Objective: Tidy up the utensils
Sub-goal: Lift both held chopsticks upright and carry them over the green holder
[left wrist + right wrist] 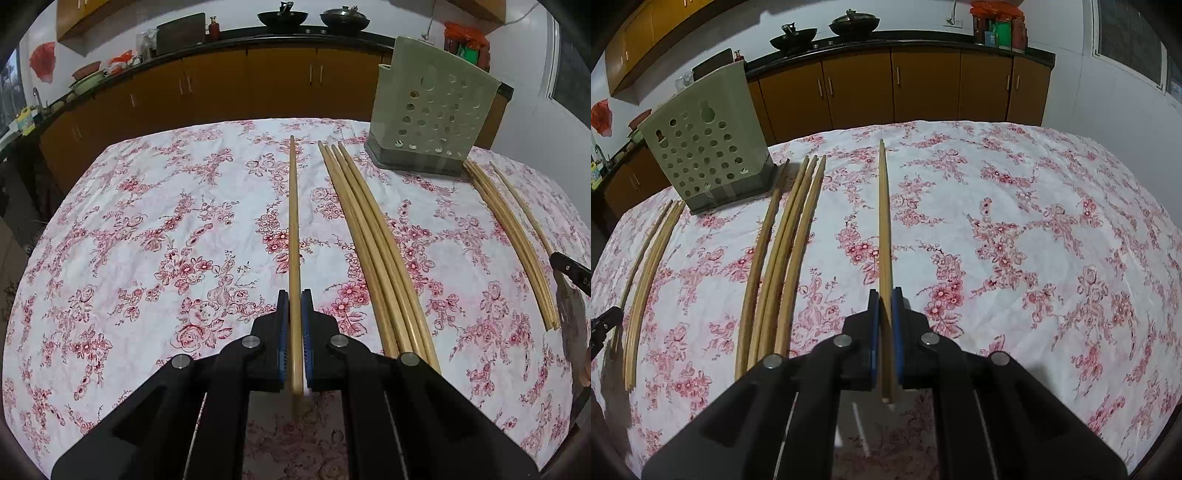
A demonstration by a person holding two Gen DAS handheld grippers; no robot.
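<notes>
My left gripper [295, 295] is shut on one wooden chopstick [293, 221] that points away over the table. My right gripper [885, 293] is shut on a chopstick pair [884, 221], also pointing away. A bundle of several chopsticks [369, 236] lies right of the left gripper; it also shows in the right wrist view [783, 251]. Another bundle [513, 236] lies further right, seen in the right wrist view at the left [646, 273]. A green perforated utensil holder [428, 110] stands at the table's far side, also in the right wrist view [705, 144].
The table has a floral cloth [166, 240]. Brown cabinets [258, 81] and a dark counter with two pans [282, 16] run behind it. The other gripper's tip shows at the right edge [570, 271] and at the left edge of the right wrist view [604, 321].
</notes>
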